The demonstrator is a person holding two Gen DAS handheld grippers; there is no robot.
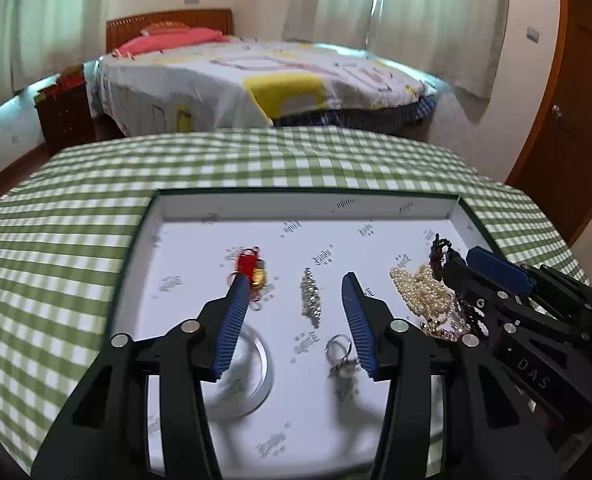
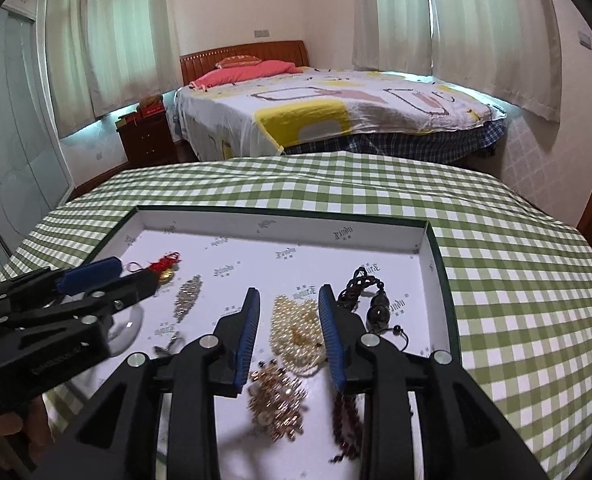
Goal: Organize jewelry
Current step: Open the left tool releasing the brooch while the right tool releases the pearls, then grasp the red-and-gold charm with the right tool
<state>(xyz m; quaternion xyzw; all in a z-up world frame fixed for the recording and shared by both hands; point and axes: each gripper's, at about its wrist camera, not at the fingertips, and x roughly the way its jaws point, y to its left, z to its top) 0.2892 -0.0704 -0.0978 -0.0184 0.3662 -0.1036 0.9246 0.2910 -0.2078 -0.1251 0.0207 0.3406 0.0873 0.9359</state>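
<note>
A white tray [image 1: 296, 205] [image 2: 280, 225] with a dark green rim lies on the checked cloth and holds the jewelry. My left gripper [image 1: 294, 280] [image 2: 136, 271] hovers open over its left half. Below its jaws lie a silver rhinestone clip [image 1: 309, 296] [image 2: 188, 298] and a pearl ring [image 1: 341, 356]. A red knot charm [image 1: 248, 265] [image 2: 166, 267] lies by the left finger. My right gripper [image 2: 288, 292] [image 1: 459, 259] is open above the heaped pearl necklace [image 2: 296, 328] [image 1: 419, 288], pads not pressing it. A gold bead brooch [image 2: 278, 400] lies under it.
Also in the tray are a clear round glass dish [image 1: 242, 376], a dark tasselled pendant [image 2: 375, 306] and dark red beads [image 2: 345, 412]. Green-checked cloth [image 1: 56, 248] surrounds the tray. A bed [image 1: 256, 80] stands beyond the table, a wooden door [image 1: 567, 120] at right.
</note>
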